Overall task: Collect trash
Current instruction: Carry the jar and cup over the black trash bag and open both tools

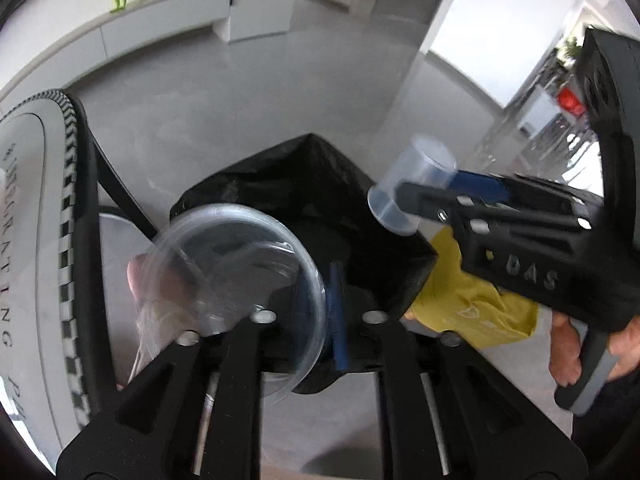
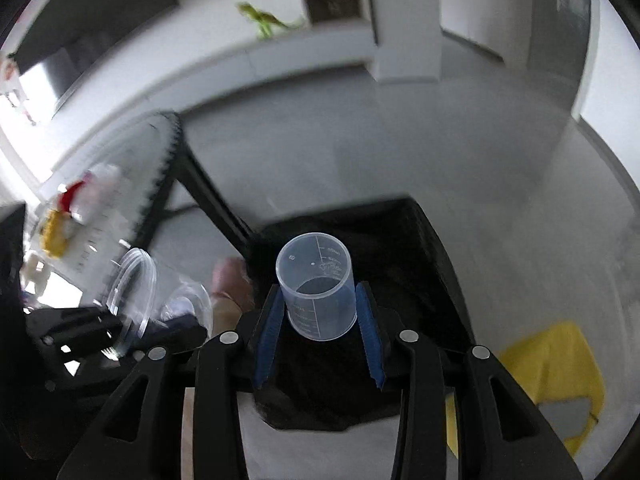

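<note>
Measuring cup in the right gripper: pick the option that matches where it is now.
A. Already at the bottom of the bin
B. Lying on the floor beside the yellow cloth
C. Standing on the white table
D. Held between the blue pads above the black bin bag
D: the measuring cup sits pinched by the right gripper, with the open black bin bag directly beneath it.

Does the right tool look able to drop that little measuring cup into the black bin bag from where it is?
Probably yes. The right tool holds the measuring cup directly above the open black bin bag, with nothing visible between them.
</note>
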A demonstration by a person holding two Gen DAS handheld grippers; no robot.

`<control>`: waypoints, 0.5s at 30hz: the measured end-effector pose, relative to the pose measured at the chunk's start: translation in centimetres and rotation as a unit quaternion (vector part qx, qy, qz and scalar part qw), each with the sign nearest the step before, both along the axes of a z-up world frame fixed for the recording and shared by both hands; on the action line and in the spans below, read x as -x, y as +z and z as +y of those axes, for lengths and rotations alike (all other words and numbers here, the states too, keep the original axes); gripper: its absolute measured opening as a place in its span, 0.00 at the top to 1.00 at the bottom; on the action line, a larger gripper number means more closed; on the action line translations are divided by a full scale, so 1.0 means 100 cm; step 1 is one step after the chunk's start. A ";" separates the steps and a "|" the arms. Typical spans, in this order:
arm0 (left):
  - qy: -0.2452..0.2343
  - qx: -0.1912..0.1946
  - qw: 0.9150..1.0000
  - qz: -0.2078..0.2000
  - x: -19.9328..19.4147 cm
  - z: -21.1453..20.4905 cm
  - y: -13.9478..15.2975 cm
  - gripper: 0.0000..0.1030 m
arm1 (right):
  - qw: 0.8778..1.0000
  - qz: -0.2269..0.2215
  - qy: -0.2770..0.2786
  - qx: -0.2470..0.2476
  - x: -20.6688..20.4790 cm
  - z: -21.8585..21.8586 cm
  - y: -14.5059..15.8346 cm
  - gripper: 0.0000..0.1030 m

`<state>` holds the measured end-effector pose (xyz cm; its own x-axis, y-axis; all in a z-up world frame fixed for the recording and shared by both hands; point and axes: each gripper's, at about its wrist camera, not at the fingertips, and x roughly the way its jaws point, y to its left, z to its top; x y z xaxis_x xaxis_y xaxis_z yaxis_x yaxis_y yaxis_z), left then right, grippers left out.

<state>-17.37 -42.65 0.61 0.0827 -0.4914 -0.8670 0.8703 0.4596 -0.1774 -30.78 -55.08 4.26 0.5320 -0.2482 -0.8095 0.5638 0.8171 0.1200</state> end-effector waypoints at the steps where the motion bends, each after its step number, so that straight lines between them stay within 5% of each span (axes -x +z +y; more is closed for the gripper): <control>1: 0.008 -0.010 1.000 -0.006 -0.001 -0.003 -0.002 0.13 | 1.000 -0.001 -0.012 0.002 0.004 -0.003 -0.002 0.31; 2: 0.015 -0.002 1.000 -0.017 -0.002 -0.004 -0.003 0.06 | 1.000 -0.004 -0.022 0.001 0.008 -0.008 -0.005 0.31; 15: 0.029 0.012 0.999 -0.019 0.012 0.022 0.001 0.06 | 0.998 -0.032 -0.048 -0.017 0.016 -0.014 -0.007 0.31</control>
